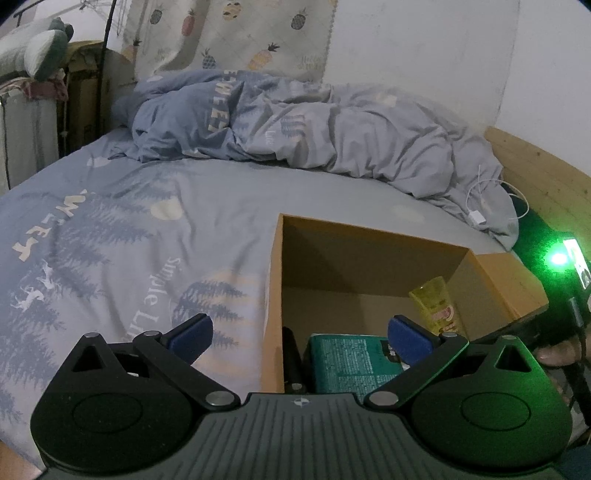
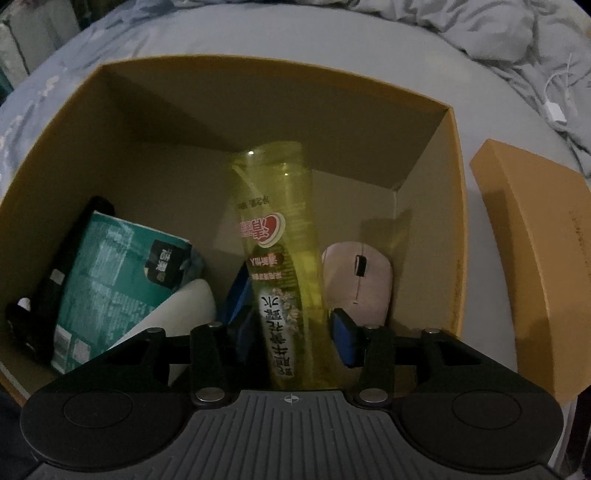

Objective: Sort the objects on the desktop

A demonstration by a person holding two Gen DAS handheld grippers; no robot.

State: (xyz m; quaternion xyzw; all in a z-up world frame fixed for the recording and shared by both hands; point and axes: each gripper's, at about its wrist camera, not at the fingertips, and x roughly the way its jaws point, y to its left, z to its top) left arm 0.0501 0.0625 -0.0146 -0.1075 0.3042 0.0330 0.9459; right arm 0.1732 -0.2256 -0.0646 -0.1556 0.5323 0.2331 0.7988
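Right gripper [image 2: 291, 314] first, since that's where the action is: its blue fingers [image 2: 341, 338] sit on either side of the yellow bottle [image 2: 284, 258], low on the body near the printed label. Looks clamped or v close to it, but tbh I can't tell for sure if both pads are touching. The bottle runs lengthwise away from the fingers, inside the cardboard box [image 2: 456, 206], far end tilted up toward the back wall.

Handling guess: clear plastic, liquid inside, so moderately heavy for its size, smooth and prob slippery. Walls likely flex a bit if squeezed hard. I'd hold mid-body on the label where it's widest, not near the end, otherwise it'll swing.

Just right of the fingers is a pale pink mouse [image 2: 356, 280], light and rigid, rounded shell, so grip across the sides. Left of the fingers is a white rounded thing [image 2: 188, 306], then a teal carton [image 2: 110, 280] leaning over, w/ something black [image 2: 55, 266] beyond it against the box wall. Box lid [image 2: 535, 258] lies off to the right on the bed [image 2: 258, 33].

Left gripper [image 1: 300, 338] is spread wide, holding nothing, hovering over the near edge of the box. Crumpled duvet [image 1: 332, 133] is further back.
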